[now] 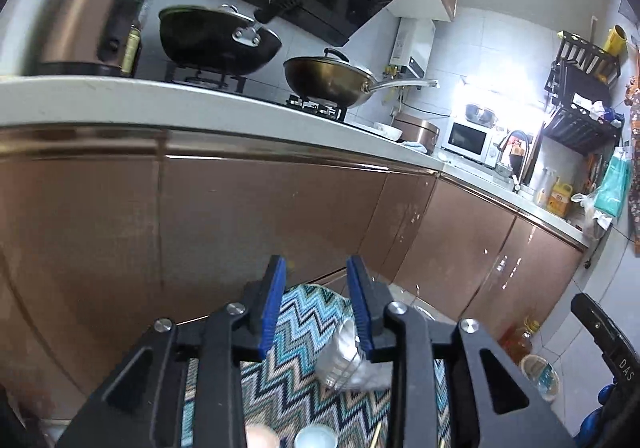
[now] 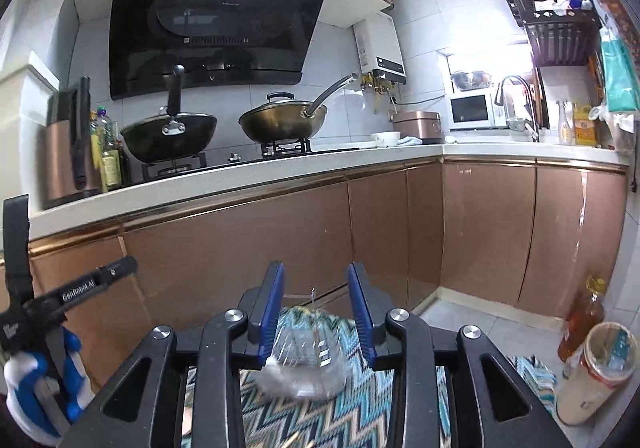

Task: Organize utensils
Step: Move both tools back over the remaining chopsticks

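Grippers both parted, nothing clamped. Left gripper (image 1: 316, 304): blue ribbed pads on black linkage arms, jaws held apart with a clear gap, empty. Right gripper (image 2: 316, 308): same build, same gap, also empty.

Task item: a clear plastic container (image 2: 310, 362), crinkly and translucent, lies on the zigzag cloth (image 2: 280, 416) below and between the right gripper's pads, not touching them as far as I can tell. It's motion-blurred; contents unreadable. Left wrist view shows the same clear plastic container (image 1: 344, 360) beside the right-hand pad, low on the cloth; contact uncertain.

Cloth is a woven chevron pattern in teal, white and tan.

Background: glossy copper-toned cabinet doors (image 2: 400, 240) under a white speckled countertop (image 2: 240, 175). Black wok (image 2: 168, 139) and brass-coloured lidded wok (image 2: 280, 123) sit on the gas hob. Black glass range hood (image 2: 216, 19) above. White microwave (image 2: 474, 111) in the corner. Round paper tub (image 2: 596, 372) and amber oil bottle (image 2: 584, 316) at right.
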The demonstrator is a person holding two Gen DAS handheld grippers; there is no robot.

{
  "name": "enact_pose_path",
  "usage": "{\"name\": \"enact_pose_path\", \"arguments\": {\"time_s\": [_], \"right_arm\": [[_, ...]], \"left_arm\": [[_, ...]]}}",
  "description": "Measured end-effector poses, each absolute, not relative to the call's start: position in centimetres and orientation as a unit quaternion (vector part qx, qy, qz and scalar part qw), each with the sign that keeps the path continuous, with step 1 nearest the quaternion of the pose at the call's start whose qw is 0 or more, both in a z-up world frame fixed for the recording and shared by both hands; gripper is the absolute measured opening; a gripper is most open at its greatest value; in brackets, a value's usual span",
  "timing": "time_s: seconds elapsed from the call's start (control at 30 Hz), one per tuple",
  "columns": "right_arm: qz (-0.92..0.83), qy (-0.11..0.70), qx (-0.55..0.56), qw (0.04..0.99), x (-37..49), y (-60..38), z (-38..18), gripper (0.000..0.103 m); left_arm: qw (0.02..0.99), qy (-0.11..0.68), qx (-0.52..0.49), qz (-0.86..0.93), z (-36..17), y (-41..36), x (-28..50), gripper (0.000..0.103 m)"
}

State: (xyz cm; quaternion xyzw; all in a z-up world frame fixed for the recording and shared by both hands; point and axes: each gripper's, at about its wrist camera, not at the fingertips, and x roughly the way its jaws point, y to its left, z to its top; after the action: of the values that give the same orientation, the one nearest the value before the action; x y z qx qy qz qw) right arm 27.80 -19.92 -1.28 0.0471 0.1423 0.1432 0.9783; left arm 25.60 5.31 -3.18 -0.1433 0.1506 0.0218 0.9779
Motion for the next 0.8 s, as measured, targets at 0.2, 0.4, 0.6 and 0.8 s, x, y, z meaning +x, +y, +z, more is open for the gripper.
{"name": "enact_pose_path", "arguments": {"time_s": [0.2, 0.4, 0.6, 0.8], "right_arm": [[0.138, 0.159, 0.057, 0.976, 22.3, -20.4, 1.0, 0.031], [0.146, 0.187, 0.066, 0.969, 18.6, -20.2, 2.0, 0.031], [0.146, 0.259, 0.083, 0.951, 18.3, -21.1, -0.6, 0.031], [0.137, 0.381, 0.111, 0.908, 22.4, -21.4, -8.0, 0.031]], "left_arm": [[0.973, 0.177, -0.148, 0.002, -1.2, 6.8, 19.8, 0.031], [0.960, 0.217, -0.164, -0.059, -1.4, 7.6, 15.8, 0.031], [0.942, 0.275, -0.165, -0.097, -4.5, 6.8, 15.4, 0.031], [0.900, 0.371, -0.165, -0.157, -10.1, 4.3, 18.1, 0.031]]}}
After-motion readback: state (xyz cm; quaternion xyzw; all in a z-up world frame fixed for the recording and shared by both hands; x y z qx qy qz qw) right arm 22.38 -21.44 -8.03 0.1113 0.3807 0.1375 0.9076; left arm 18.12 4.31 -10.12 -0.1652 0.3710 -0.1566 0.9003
